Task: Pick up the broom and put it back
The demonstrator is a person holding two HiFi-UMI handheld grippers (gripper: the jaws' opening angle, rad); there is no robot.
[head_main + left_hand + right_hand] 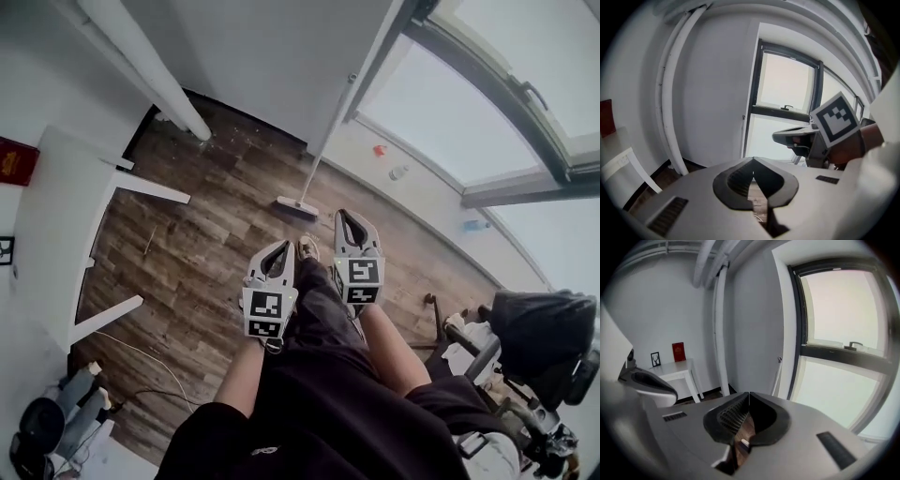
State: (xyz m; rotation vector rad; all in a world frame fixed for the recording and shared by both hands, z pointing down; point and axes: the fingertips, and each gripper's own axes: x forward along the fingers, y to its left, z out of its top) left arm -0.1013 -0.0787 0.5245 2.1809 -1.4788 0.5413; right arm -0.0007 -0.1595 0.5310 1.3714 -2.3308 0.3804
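I see a wood floor (216,225) filling the middle of the head view, with a white wall (272,56) across the top and a big window (469,112) in the upper right. A white bench (56,234) runs down the left edge, and a white pipe (150,70) slants from the upper left down to the floor. The person's dark trousers (328,394) fill the lower centre. The broom (323,150) stands at centre frame, propped against the wall corner beside the window, its head on the floor and its handle leaning up to the right. It is well apart from both grippers. In the right gripper view I see it as a thin pole just left of the window frame, above the jaw tips. My left gripper (283,247) sits at lower centre and my right gripper (345,217) is just beside it to the right and a little higher, with a shoe (307,248) between them. I have both pairs of jaws closed, tips meeting, with nothing between them, as each gripper view shows. At the left edge of the head view, a red thing (14,161) and a small framed picture (5,250) are on the bench.
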